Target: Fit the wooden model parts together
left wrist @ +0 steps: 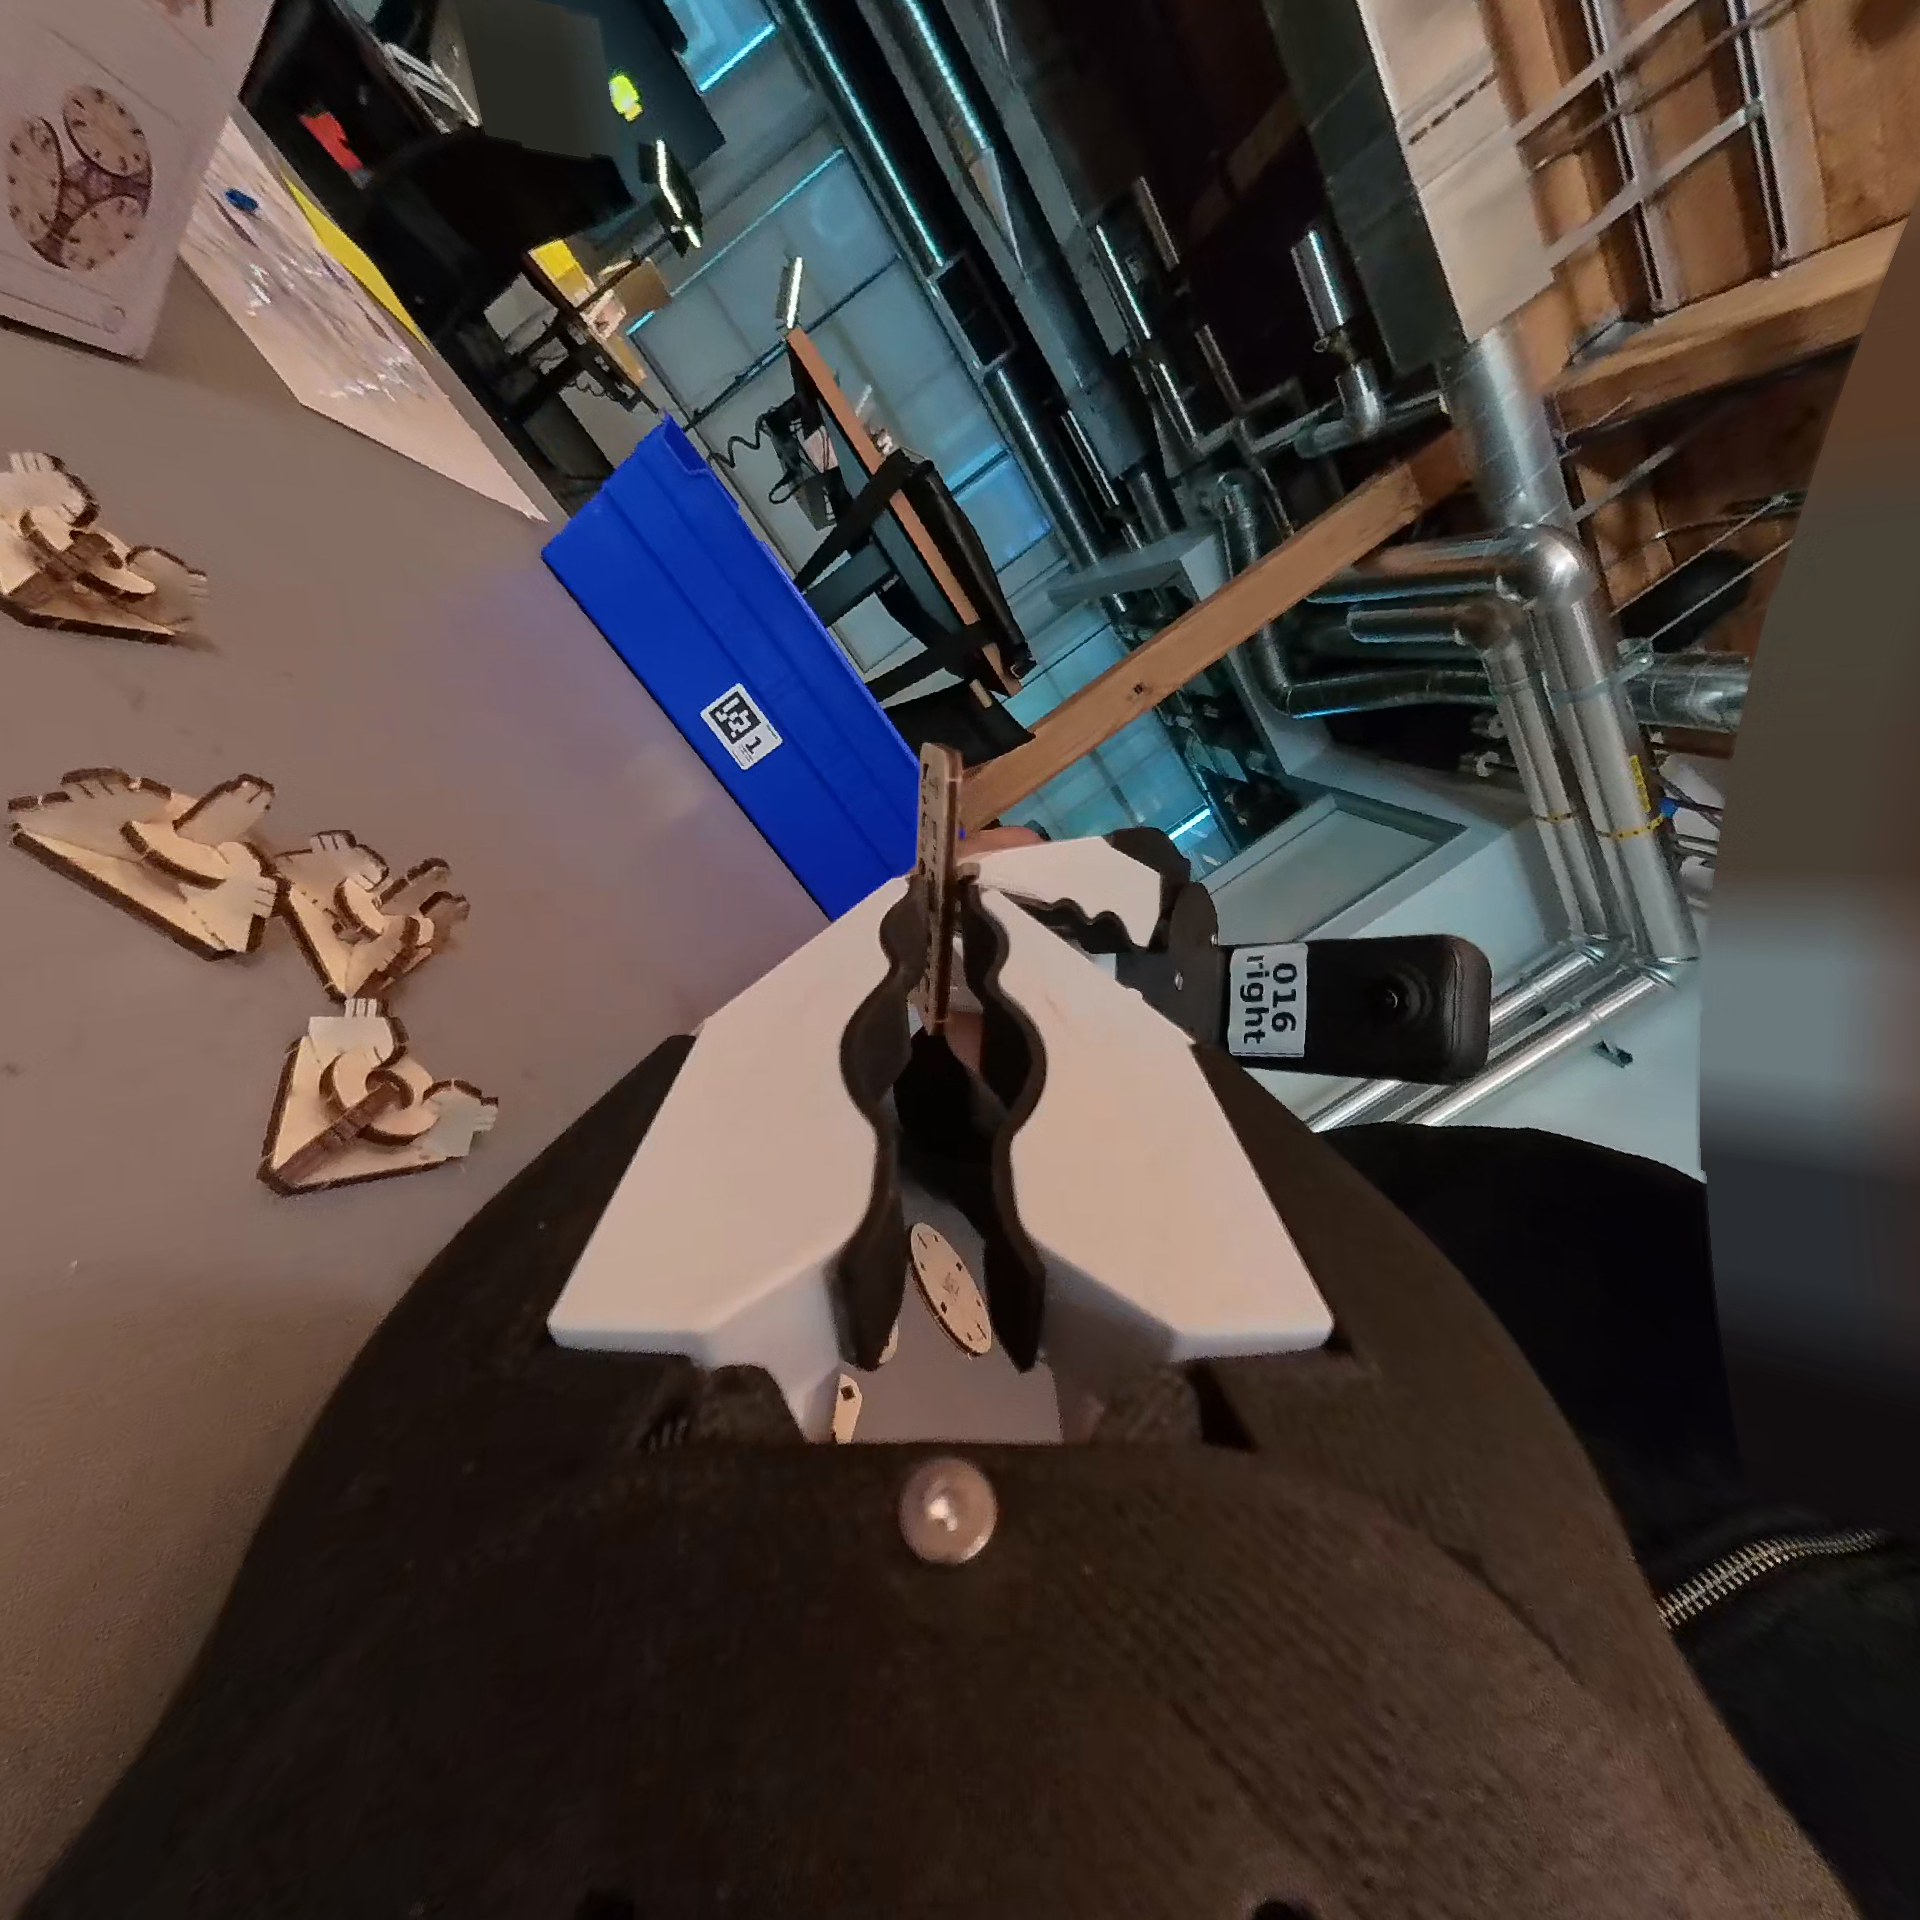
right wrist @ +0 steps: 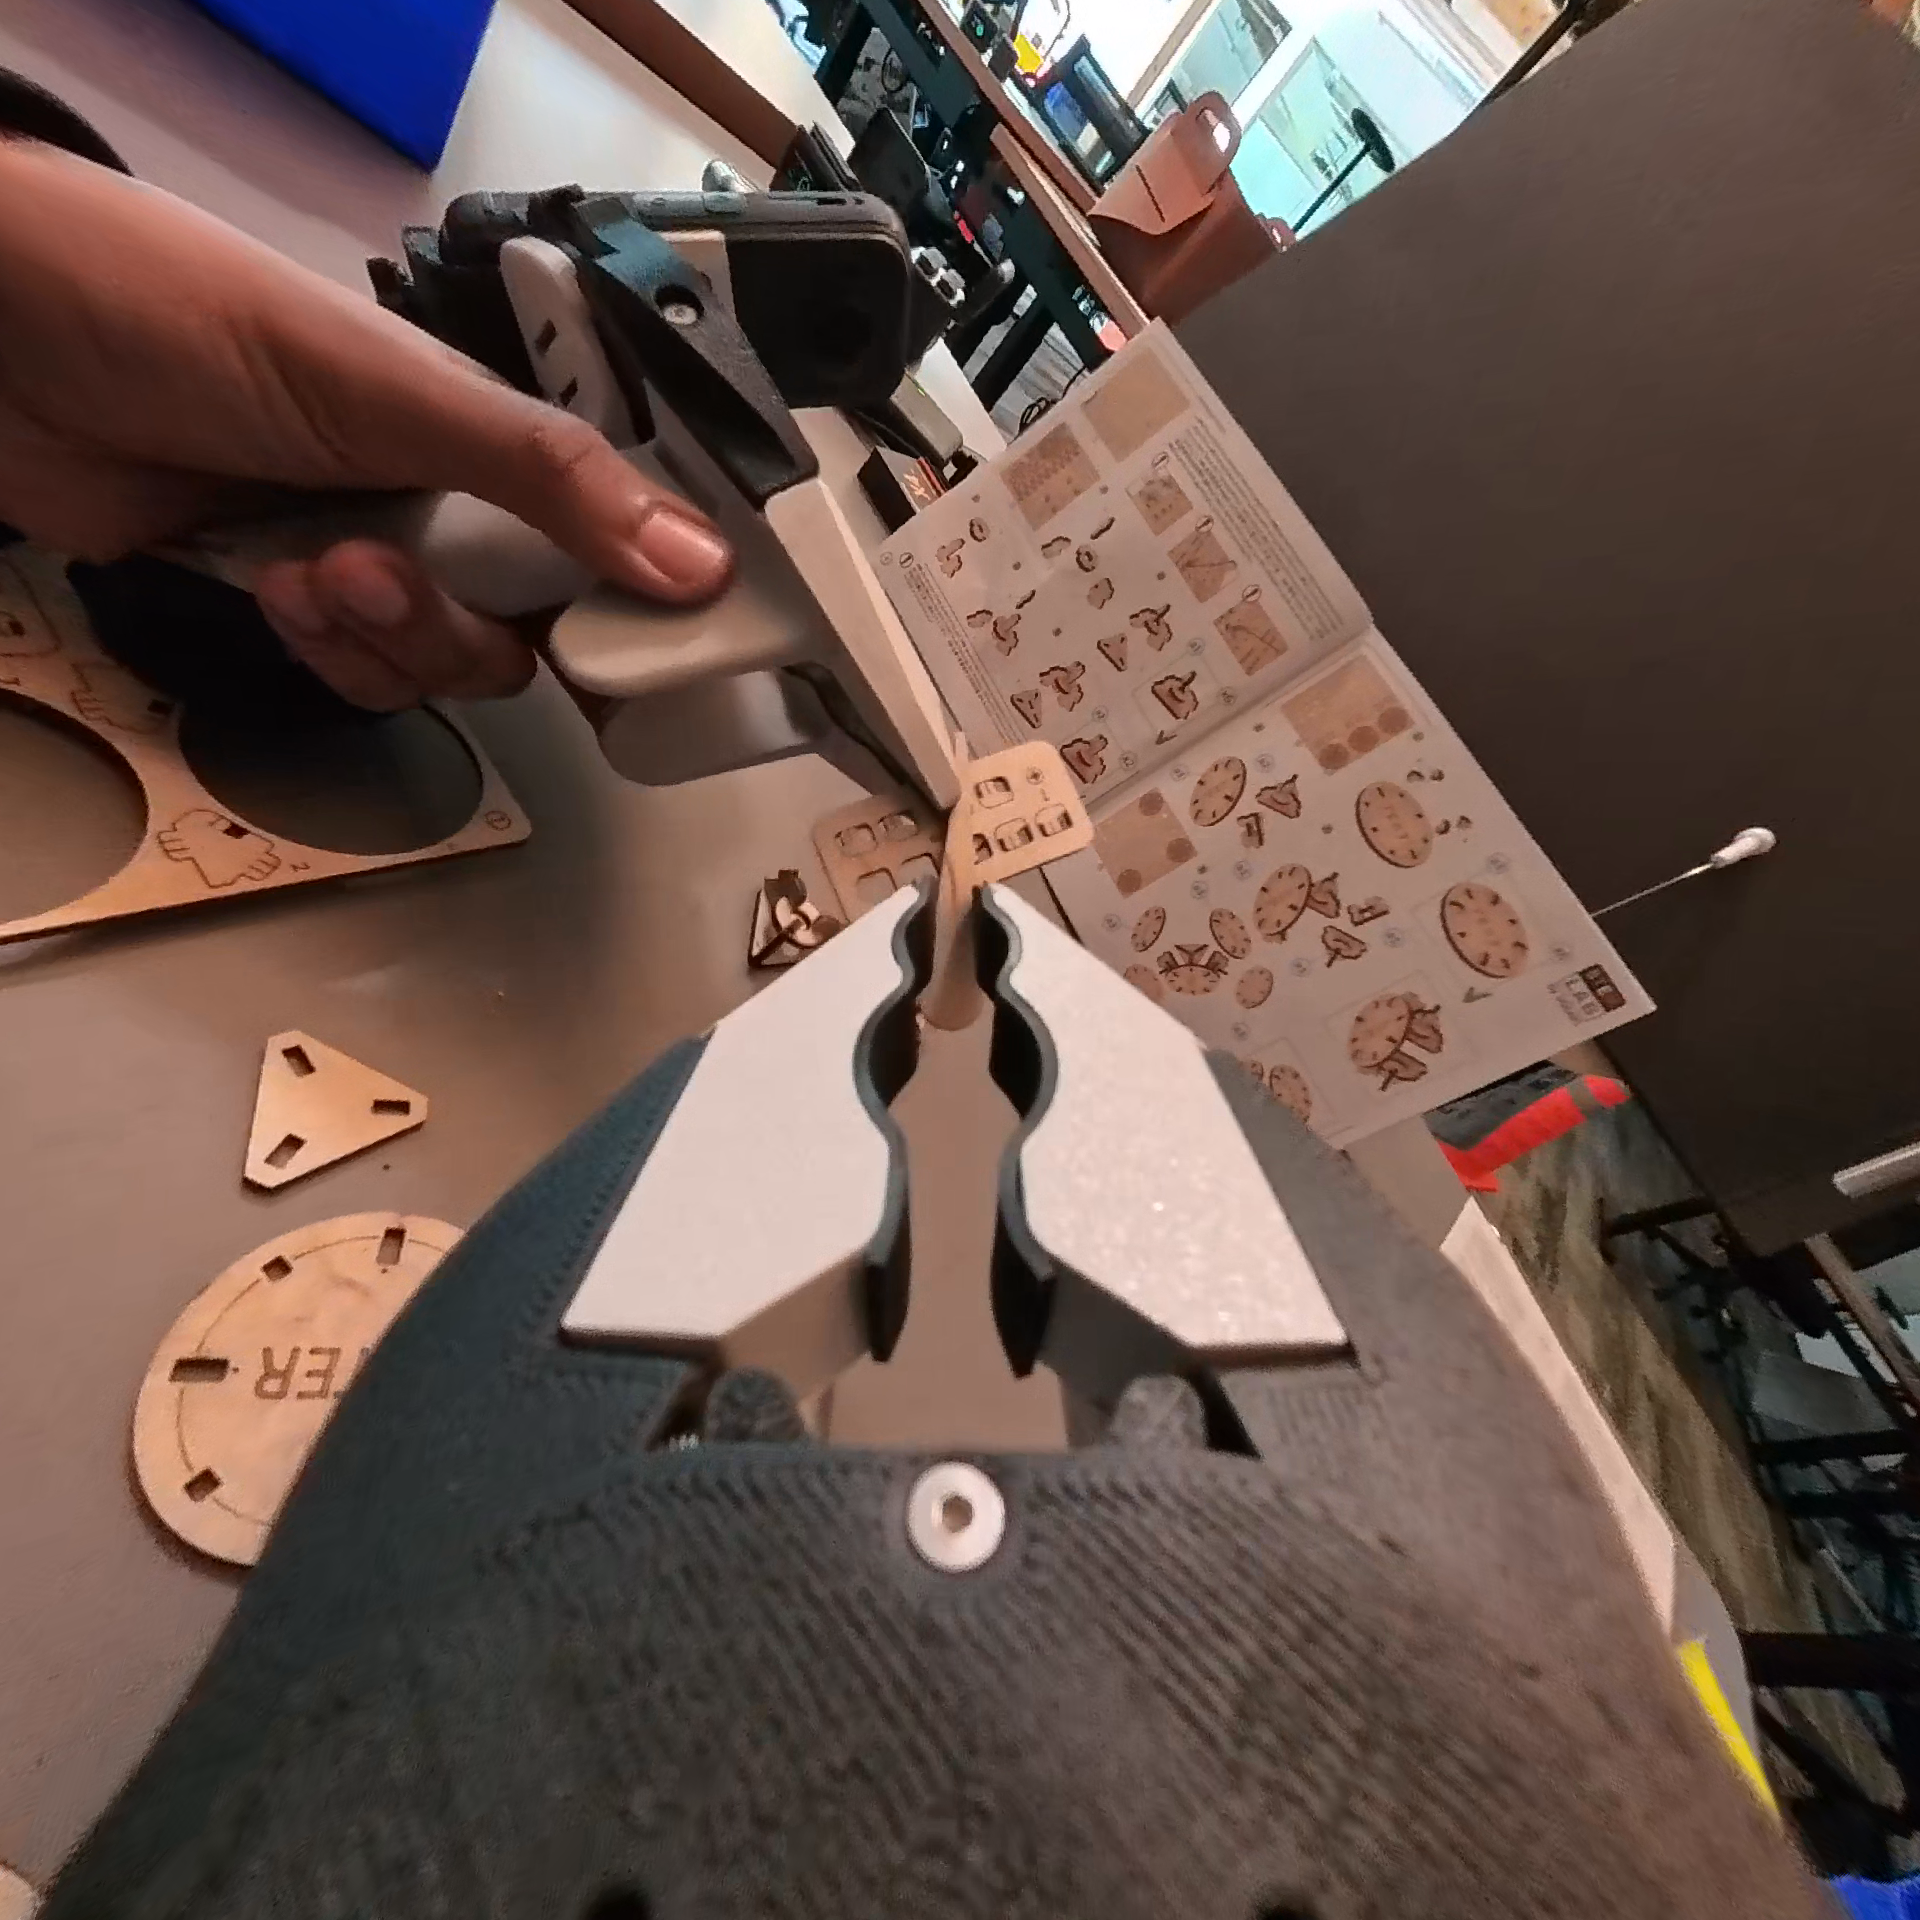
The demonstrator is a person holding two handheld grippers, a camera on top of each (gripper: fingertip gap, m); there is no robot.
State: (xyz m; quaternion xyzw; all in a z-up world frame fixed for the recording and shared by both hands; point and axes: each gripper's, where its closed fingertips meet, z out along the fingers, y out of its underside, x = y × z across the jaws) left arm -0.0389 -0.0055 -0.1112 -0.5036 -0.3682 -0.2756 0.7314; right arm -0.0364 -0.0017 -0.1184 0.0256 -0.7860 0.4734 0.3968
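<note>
My left gripper (left wrist: 935, 906) is shut on a small thin wooden sheet (left wrist: 940, 800) with cut-out parts, seen edge-on and held off the grey table (left wrist: 436, 727). In the right wrist view the sheet (right wrist: 1023, 821) faces me, pinched at its left edge by the left gripper (right wrist: 940, 784), which a hand (right wrist: 312, 416) holds. My right gripper (right wrist: 951, 906) is shut on a pale wooden stick (right wrist: 948, 987). The stick's tip points up at the sheet's lower left edge. The right gripper (left wrist: 1023, 878) comes in from the right in the left wrist view.
Several assembled wooden pieces (left wrist: 156, 862) lie to the left and a blue bin (left wrist: 727, 675) stands beyond. An open instruction sheet (right wrist: 1299, 790), a triangle plate (right wrist: 322, 1107), a round disc (right wrist: 260, 1382), a large cut-out board (right wrist: 312, 862) and a dark box (right wrist: 1558, 520) surround the grippers. Only a small space, under 4 cm, lies between the two pairs of fingers. Left tips and right tips are each some 12 cm from the triangle plate (right wrist: 322, 1107).
</note>
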